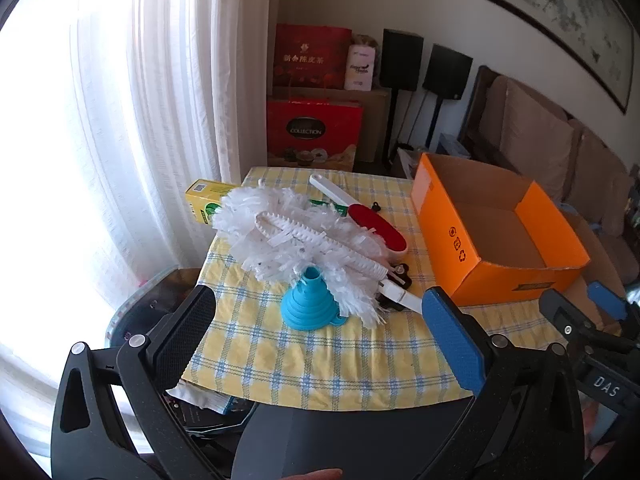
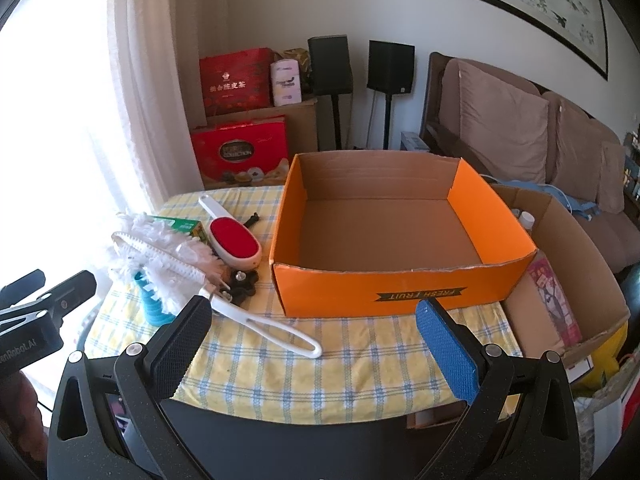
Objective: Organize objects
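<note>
An open orange cardboard box (image 2: 384, 280) (image 1: 480, 248) stands on the yellow checked tablecloth (image 2: 360, 360) (image 1: 320, 360), with nothing in it. Left of it lies a pile: a white fluffy duster (image 1: 304, 240) (image 2: 160, 248) with a white looped handle (image 2: 272, 328), a blue folding funnel (image 1: 308, 300) (image 2: 152, 304), a red and white lint brush (image 1: 376, 228) (image 2: 234, 240), a green and yellow carton (image 1: 204, 200) (image 2: 188, 227) and small black pieces (image 2: 244, 284). My left gripper (image 1: 324, 340) hangs open above the near table edge, facing the funnel. My right gripper (image 2: 316, 348) is open in front of the box, holding nothing.
A second brown cardboard box (image 2: 560, 280) with packets in it sits right of the orange one. Behind the table are red gift boxes (image 2: 240, 152), two black speakers on stands (image 2: 360, 64), a curtain (image 1: 160, 120) and a sofa (image 2: 520, 128). A dark chair back (image 2: 320, 440) lies below the grippers.
</note>
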The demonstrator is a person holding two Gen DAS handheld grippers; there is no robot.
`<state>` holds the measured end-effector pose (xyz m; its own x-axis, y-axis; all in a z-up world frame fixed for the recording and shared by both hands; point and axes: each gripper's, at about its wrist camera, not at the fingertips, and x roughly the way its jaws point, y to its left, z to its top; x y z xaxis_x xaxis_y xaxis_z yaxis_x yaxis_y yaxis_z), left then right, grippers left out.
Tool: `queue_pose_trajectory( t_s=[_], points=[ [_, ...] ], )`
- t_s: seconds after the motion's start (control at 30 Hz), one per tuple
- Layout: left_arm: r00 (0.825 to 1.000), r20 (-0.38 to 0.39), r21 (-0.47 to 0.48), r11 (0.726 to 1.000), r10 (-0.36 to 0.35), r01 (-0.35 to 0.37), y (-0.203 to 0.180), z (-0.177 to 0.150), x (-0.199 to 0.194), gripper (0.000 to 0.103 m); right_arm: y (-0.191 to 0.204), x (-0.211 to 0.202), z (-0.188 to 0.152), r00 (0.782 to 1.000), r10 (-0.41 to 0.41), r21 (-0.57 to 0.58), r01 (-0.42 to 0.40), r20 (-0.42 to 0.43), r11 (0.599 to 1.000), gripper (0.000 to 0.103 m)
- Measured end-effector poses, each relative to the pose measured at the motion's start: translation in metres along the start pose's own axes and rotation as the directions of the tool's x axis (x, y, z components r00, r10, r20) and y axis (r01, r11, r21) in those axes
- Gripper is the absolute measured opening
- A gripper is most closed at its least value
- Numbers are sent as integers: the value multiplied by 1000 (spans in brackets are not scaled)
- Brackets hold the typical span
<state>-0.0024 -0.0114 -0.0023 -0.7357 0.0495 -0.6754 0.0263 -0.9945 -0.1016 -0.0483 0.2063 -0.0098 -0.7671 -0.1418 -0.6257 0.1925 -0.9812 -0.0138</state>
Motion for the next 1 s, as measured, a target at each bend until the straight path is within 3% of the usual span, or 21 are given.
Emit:
queue_pose_trajectory(
  t_s=[0.47, 0.67, 0.73, 0.87, 0.9, 1.0],
  points=[
    [999, -29, -43, 999, 16, -17, 25, 2, 21, 103, 0, 21, -7, 999, 17, -11, -17, -29, 1000, 103],
    [996, -22, -31, 996, 86, -87, 44, 6, 42, 103, -1, 37, -15, 997, 35, -25, -36, -62, 999, 103],
    [997, -28, -32, 996, 77, -78, 48, 8, 50, 103, 1, 43, -18, 997, 35, -45, -38, -68, 998, 103],
    [998, -67, -88, 996, 11, -17, 63, 17, 72, 103, 4, 55, -25, 996, 22, -68, -28, -92, 997, 103],
    [995, -63, -192, 977, 84, -94, 65, 18, 77, 103, 4, 60, -26, 994, 23, -66, -30, -106, 997, 103],
    [995, -82, -228, 971, 59, -76, 74, 25, 92, 103, 4, 70, -27, 991, 30, -60, -38, -131, 997, 103]
  ],
)
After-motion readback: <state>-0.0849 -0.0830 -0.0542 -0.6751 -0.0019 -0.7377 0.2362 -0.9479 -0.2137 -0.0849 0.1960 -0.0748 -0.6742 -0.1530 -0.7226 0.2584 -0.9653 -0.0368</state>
